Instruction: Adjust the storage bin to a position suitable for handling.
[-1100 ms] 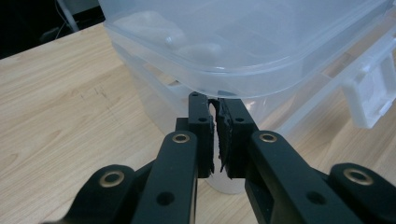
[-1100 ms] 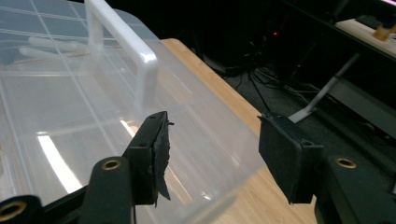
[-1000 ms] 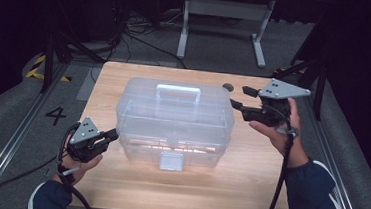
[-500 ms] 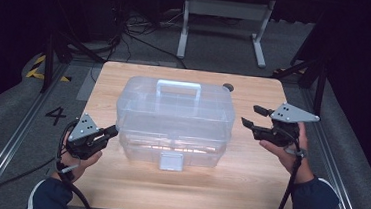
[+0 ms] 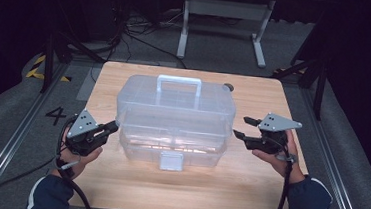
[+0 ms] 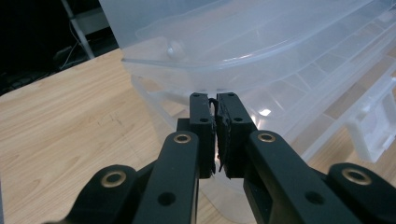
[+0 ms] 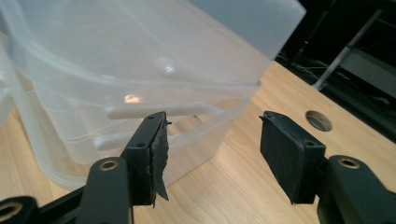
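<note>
Tabletop of pale wood [image 5: 247, 189] carries a clear, translucent plastic storage box with a white carry handle and a white front latch [image 5: 172, 121], sitting in the middle, handle toward the far edge and latch facing the person. The right gripper [image 5: 242, 128] has come down over the last second from up near the box's top right corner to a spot level with the box's lower right end, close beside it but apart from it. Its jaws stand partly apart with nothing between them; in the right gripper view the pads [image 7: 156, 154] frame the box's end wall and bare table. The left gripper [image 5: 112, 126] has hardly moved: it sits at the box's left end with its jaws pressed together on nothing, tips right against or just short of the lower wall, and in the left gripper view the closed pads [image 6: 215, 133] point under the lid's overhanging rim. With one gripper now low at each end, the person seems to be setting up to work on the box from both sides, perhaps steadying or lifting it.
</note>
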